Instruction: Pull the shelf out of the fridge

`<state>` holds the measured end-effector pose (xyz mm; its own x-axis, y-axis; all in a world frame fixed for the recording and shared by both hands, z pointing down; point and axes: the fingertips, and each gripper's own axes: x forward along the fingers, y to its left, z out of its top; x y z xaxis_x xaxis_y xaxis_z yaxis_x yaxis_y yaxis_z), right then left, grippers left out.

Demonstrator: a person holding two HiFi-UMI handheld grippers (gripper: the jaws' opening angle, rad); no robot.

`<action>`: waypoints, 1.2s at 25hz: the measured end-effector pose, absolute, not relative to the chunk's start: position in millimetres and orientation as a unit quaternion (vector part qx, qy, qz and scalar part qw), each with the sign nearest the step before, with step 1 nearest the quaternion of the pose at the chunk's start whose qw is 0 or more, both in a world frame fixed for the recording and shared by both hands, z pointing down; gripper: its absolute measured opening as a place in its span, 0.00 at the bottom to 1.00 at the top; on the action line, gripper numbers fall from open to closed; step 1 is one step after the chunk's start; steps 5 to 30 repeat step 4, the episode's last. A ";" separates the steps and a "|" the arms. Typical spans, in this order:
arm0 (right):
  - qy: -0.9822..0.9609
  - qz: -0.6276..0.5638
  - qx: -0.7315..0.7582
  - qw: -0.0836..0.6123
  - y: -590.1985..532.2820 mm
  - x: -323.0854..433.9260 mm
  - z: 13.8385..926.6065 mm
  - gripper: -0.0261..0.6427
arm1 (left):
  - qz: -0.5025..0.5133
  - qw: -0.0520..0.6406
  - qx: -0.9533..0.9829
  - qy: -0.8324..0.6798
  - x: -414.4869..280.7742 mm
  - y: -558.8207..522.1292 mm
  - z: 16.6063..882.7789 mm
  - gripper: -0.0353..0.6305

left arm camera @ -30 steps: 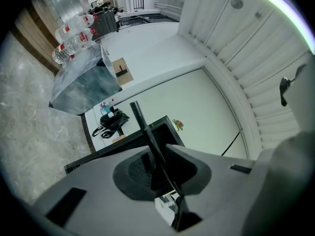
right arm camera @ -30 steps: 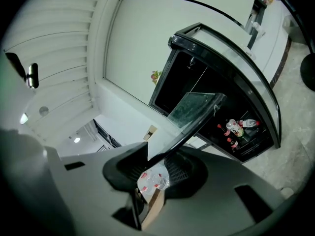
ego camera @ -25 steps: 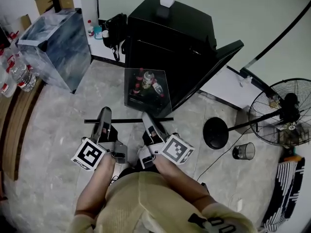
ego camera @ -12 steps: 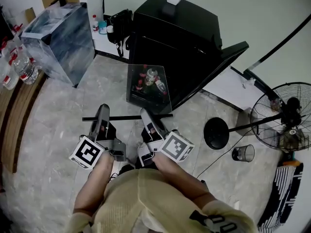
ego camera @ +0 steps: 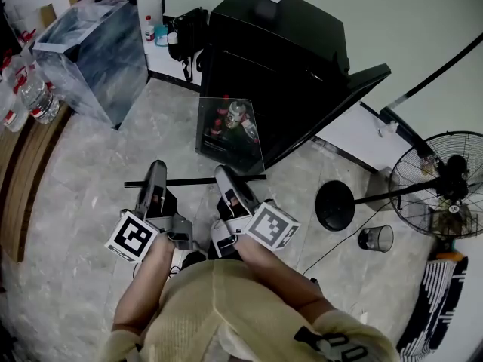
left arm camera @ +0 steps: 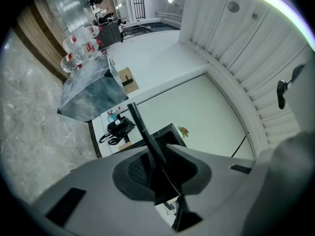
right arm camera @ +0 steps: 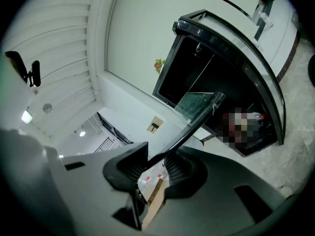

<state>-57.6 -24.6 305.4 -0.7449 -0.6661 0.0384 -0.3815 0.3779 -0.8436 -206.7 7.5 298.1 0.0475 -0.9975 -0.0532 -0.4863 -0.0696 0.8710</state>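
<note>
– Glass shelf (ego camera: 230, 127): where is it, from where you stand?

– Out in front of the black fridge (ego camera: 279, 51), over the pale stone floor (ego camera: 83, 202). It slopes towards you. Its far edge lies at the fridge's open front, and you cannot tell from the head view whether that edge rests inside. The fridge door (ego camera: 355, 89) stands swung open to your right.

– And what do you have hold of?

– The black bar (ego camera: 189, 181) along the shelf's near edge. Your left gripper (ego camera: 154, 178) is on it towards its left end. Your right gripper (ego camera: 224, 178) is on it further right, short of the right corner. A stretch of bare bar lies between the two.

– How wide are your left jaws?

– Narrow. In the left gripper view the bar (left arm camera: 147, 146) runs slantwise through the gap, and the ribbed pads (left arm camera: 137, 171) close in on it from both sides. That gripper is clamped on the bar.

– And the right?

– A little wider, and likewise clamped. In the right gripper view the bar (right arm camera: 172, 149) crosses between the two pads (right arm camera: 179, 168) and rises to the shelf's glass (right arm camera: 194, 104) in front of the fridge opening.

– Anything under the glass?

– Bottles (ego camera: 234, 119) show through it, low in the fridge.
</note>
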 end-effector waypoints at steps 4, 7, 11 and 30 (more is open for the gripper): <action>0.814 -0.461 -0.320 0.149 -22.6 -56.5 311.6 0.21 | -0.366 0.352 0.629 -0.589 -206.1 10.7 302.8 0.15; 0.814 -0.461 -0.320 0.149 -22.6 -56.5 311.6 0.21 | -0.366 0.352 0.629 -0.589 -206.1 10.7 302.8 0.15; 0.814 -0.461 -0.320 0.149 -22.6 -56.5 311.6 0.21 | -0.366 0.352 0.629 -0.589 -206.1 10.7 302.8 0.15; 0.814 -0.461 -0.320 0.149 -22.6 -56.5 311.6 0.21 | -0.366 0.352 0.629 -0.589 -206.1 10.7 302.8 0.15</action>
